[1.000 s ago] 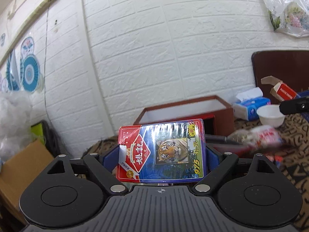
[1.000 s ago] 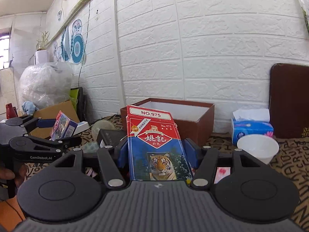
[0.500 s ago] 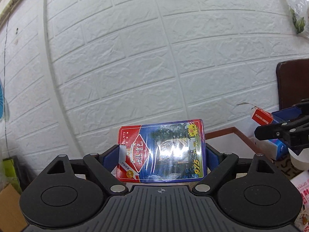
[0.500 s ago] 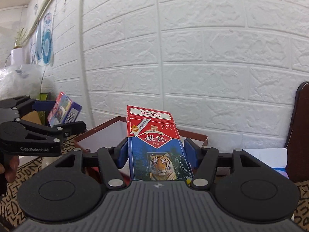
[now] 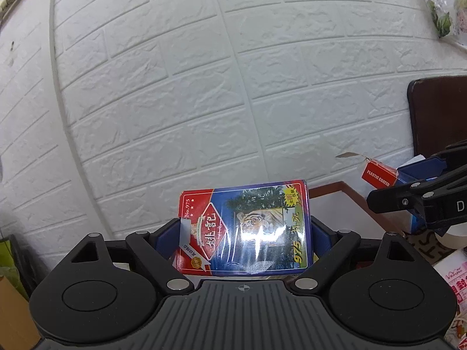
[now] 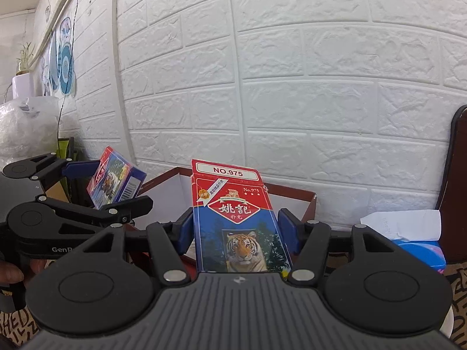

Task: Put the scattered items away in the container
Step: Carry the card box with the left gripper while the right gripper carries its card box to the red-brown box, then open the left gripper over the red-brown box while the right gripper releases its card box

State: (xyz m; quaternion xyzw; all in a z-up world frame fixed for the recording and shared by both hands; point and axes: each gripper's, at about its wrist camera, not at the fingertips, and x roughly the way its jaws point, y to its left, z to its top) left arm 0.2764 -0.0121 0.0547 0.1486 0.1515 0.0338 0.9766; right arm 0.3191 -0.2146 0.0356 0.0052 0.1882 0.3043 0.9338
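Note:
My left gripper (image 5: 243, 230) is shut on a plastic-wrapped red and blue tiger card pack (image 5: 248, 221), held sideways across its width. My right gripper (image 6: 237, 230) is shut on a second tiger card box (image 6: 233, 213), upright with its "NO.975" flap open. Just beyond and below both packs lies the brown open box (image 6: 294, 197) with a white inside, set against the wall. In the right wrist view the left gripper (image 6: 111, 185) and its pack (image 6: 116, 182) hang at the left, by the box's left edge. The right gripper (image 5: 405, 179) shows at the right edge of the left wrist view.
A white brick wall (image 6: 292, 87) rises directly behind the box. A blue tissue box (image 6: 420, 245) and a dark brown board (image 5: 437, 110) stand to the right. A white cup (image 5: 455, 237) and a printed packet (image 5: 455, 280) lie on the patterned cloth. A plastic bag (image 6: 23, 128) bulges far left.
Both grippers have travelled forward toward the wall with their card packs, so the brown box now sits close under them. In the last half second they have held nearly still.

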